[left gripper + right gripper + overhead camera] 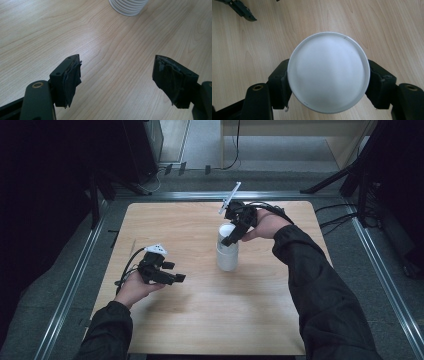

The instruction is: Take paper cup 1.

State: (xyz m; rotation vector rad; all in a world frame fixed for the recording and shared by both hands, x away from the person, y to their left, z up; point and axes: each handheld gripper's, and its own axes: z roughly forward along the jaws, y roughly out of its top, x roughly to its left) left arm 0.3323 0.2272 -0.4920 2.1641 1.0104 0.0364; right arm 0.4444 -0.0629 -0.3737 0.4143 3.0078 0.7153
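The right gripper (328, 82) jaws clamp the top cup of the upside-down white cup stack (227, 251) mid-tabletop (210, 320). Squeezing may crush it or lift several nested cups. The left gripper (117, 82) waits near, half-open, empty.

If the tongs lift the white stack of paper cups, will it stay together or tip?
The tall white stack of upside-down paper cups looks light and narrow, so a sideways push probably tips it. The right tongs clamp just the top cup; it may slide off alone. Thin walls could dent.

White cup stack (227, 251), upside-down, mid-table
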